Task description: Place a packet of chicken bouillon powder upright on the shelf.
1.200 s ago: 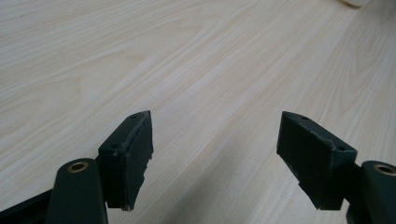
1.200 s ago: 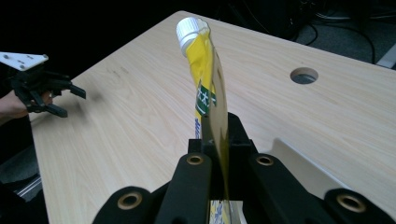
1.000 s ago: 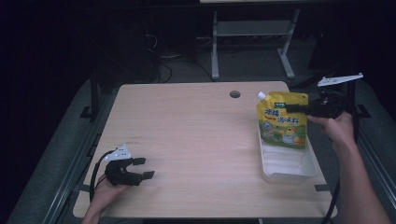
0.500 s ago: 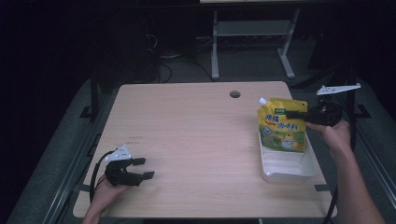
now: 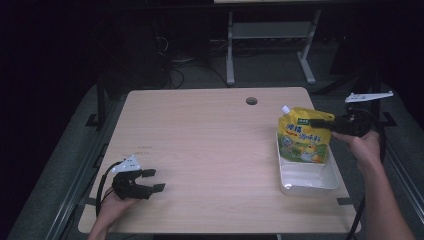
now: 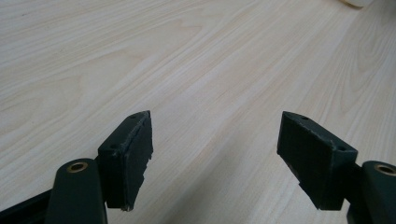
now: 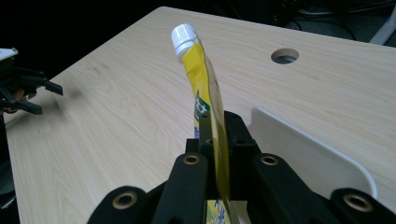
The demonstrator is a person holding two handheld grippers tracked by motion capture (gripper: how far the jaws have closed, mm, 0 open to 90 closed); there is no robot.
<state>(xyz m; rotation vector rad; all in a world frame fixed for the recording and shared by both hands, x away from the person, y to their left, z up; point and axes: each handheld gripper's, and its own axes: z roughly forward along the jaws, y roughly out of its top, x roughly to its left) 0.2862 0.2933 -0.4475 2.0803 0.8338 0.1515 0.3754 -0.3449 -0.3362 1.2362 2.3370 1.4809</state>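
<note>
We find the pouch [image 5: 303, 135], yellow with a white screw cap at its upper corner, standing upright at the right side of the table [image 5: 210, 135], its lower part inside the far end of a white tray [image 5: 306, 180]. The right gripper [image 5: 325, 121] has its jaws clamped on the pouch's upper right edge; in the right gripper view we see the thin yellow film [image 7: 205, 93] pinched edge-on between the two black jaws of the right gripper [image 7: 212, 140], with the cap leaning away above them. The tray's rim [image 7: 317, 149] shows just beyond the jaws in that view, and a round cable hole [image 5: 251, 101] lies in the tabletop farther back. The person's right hand [image 5: 364, 145] holds this gripper from the table's right edge. Well apart, near the front left corner, the left gripper [image 5: 155, 180] rests low on the table, held by the left hand [image 5: 114, 202]. In the left gripper view we note its jaws standing wide apart over bare wood, gripping nothing.
</note>
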